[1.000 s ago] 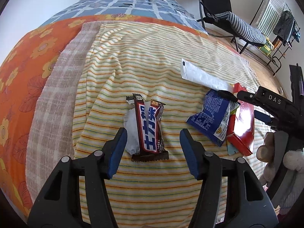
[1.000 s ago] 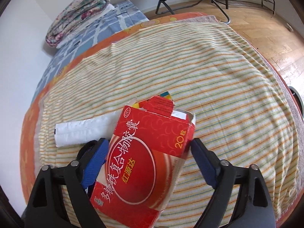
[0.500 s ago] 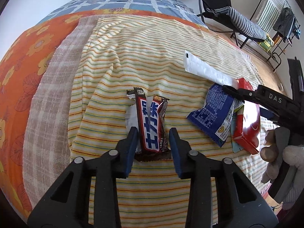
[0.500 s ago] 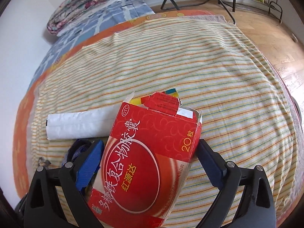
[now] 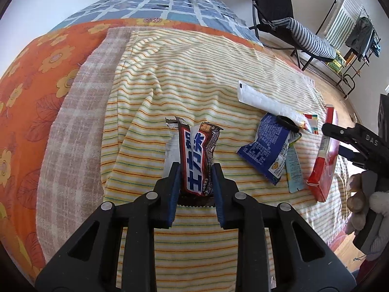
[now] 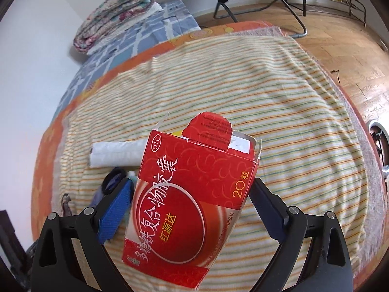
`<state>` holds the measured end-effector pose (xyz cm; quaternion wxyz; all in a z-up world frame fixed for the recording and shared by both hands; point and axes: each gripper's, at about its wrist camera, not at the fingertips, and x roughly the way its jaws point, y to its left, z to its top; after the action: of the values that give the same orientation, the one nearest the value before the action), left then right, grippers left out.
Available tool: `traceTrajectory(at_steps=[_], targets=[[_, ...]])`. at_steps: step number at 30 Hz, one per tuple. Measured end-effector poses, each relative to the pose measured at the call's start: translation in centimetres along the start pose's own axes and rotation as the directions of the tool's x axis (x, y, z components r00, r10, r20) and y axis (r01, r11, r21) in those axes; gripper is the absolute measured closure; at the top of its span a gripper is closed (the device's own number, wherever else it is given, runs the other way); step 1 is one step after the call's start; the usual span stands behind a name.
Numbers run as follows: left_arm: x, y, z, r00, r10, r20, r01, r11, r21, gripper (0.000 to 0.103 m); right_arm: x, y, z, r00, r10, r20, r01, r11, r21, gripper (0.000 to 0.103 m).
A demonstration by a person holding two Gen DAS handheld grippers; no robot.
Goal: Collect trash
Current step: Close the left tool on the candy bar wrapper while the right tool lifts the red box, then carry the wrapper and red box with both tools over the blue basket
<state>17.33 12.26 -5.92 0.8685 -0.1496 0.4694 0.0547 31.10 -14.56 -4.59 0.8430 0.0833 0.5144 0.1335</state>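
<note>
A brown, red and blue candy bar wrapper [image 5: 194, 150] lies on the striped towel [image 5: 194, 73], with a white scrap under its left side. My left gripper [image 5: 196, 170] is closing on the wrapper's near end, and both pads press its sides so that it buckles. My right gripper [image 6: 192, 189] is shut on a torn-open red medicine box [image 6: 194, 194]. In the left wrist view that box [image 5: 325, 155] stands tilted on its edge at the right, held above the towel.
More litter lies on the towel: a white rolled packet [image 5: 265, 102], a blue snack bag [image 5: 265, 146] and a pale blue wrapper [image 5: 294, 170]. A folded quilt [image 6: 116, 14] sits at the bed's head. A folding chair [image 5: 279, 12] stands on the wooden floor [image 6: 340, 36].
The left jaws went from wide open around the candy bar wrapper to pinching it. The right gripper has raised the red box a little off the towel.
</note>
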Motion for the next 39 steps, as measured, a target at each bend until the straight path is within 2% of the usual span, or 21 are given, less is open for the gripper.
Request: traceTrajectory(at_steps=[11,18,28,39], targets=[[-2.8,-1.1,-0.9,0.999,-0.030,0.029,0.029,0.999,0.025,0.078,-5.8,2.3,-1.7,0.991,0.014,0.132,0.009,0.985,-0.172,0.009],[-4.7,-2.1,-1.9,0.998,-0.051,0.049,0.048,0.997,0.054,0.078,-8.3,4.4,-3.6,0.978,-0.009,0.206,0.076,0.945,-0.319,0.010],[-7.3,-3.5,-3.6,0.994,-0.085,0.062,0.080,0.993,0.085,0.078,-10.2,4.9,-5.8,0.975,0.009,0.220,0.077,0.922,-0.379,0.011],[-10.2,-4.7,-6.9,0.991,-0.113,0.067,0.104,0.987,0.125,0.078,-13.8,5.6,-10.3,0.973,0.066,0.221,0.042,0.892,-0.449,0.011]])
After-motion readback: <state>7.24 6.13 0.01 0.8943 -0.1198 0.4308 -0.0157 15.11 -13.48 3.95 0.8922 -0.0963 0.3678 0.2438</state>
